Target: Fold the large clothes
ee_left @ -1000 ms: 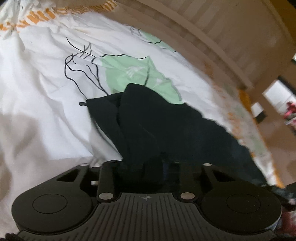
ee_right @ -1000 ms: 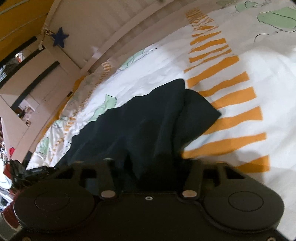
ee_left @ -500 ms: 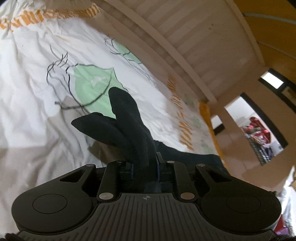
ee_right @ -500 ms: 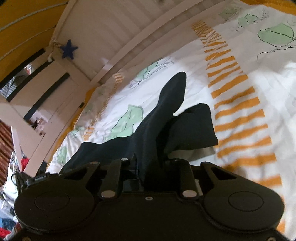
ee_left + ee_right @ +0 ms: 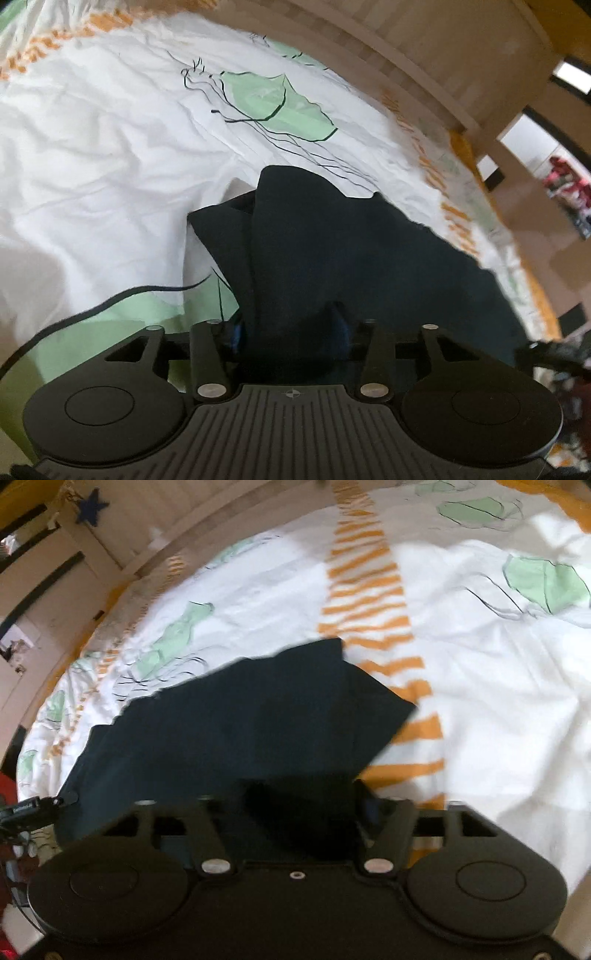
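As both sets of jaws open, the left gripper (image 5: 291, 328) and right gripper (image 5: 306, 805) release the dark garment (image 5: 332, 251), no longer lifted (fold laid) but flat on the bedsheet (image 5: 92, 155), cloth between spread fingers.

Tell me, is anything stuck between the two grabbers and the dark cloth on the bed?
No, nothing visible is in the way. The dark cloth lies on the white bedsheet and runs right between the fingers of the left gripper and the right gripper. Both sets of jaws are opening.
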### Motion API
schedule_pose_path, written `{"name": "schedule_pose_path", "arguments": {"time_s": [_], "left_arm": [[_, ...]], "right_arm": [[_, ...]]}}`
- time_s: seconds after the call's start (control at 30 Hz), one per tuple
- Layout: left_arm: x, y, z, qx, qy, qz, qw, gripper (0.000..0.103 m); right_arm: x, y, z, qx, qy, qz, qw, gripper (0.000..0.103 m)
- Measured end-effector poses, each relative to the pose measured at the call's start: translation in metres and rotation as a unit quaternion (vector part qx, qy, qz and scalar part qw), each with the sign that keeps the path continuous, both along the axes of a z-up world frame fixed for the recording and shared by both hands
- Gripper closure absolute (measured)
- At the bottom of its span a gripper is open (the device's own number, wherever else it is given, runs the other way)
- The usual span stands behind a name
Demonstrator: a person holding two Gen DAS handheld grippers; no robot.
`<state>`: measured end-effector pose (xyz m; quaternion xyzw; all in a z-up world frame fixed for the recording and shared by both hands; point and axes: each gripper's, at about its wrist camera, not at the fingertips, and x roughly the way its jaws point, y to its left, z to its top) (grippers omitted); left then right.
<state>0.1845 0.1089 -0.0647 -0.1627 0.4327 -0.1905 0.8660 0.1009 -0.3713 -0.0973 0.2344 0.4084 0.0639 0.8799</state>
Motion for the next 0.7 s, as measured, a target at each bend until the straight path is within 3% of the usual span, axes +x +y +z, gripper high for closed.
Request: {"name": "schedule_pose_path", "arguments": {"time_s": [0.1, 0.17, 0.23, 0.37, 0.7], "left_arm": [[0.006, -0.011, 0.000, 0.047, -0.024, -0.008, 0.9986, 0.041], [0.009, -0.009, -0.009, 0.047, -0.025, 0.002, 0.9986, 0.029], [0.010, -0.006, -0.017, 0.024, -0.025, 0.013, 0.9993, 0.027], [0.002, -0.006, -0.015, 0.027, -0.032, 0.014, 0.9990, 0.024], [0.032, 0.016, -0.009, -0.044, 0.009, 0.054, 0.9975, 0.023]], "right_arm": [[0.006, -0.007, -0.008, 0.023, -0.008, -0.014, 1.000, 0.024], [0.010, -0.006, -0.007, 0.015, -0.018, -0.013, 1.000, 0.020], [0.017, -0.005, -0.008, 0.012, -0.028, -0.013, 0.999, 0.015], [0.019, -0.006, -0.012, 0.027, -0.047, -0.019, 0.998, 0.010], [0.027, -0.034, -0.015, 0.081, -0.085, -0.065, 0.991, 0.009]]}}
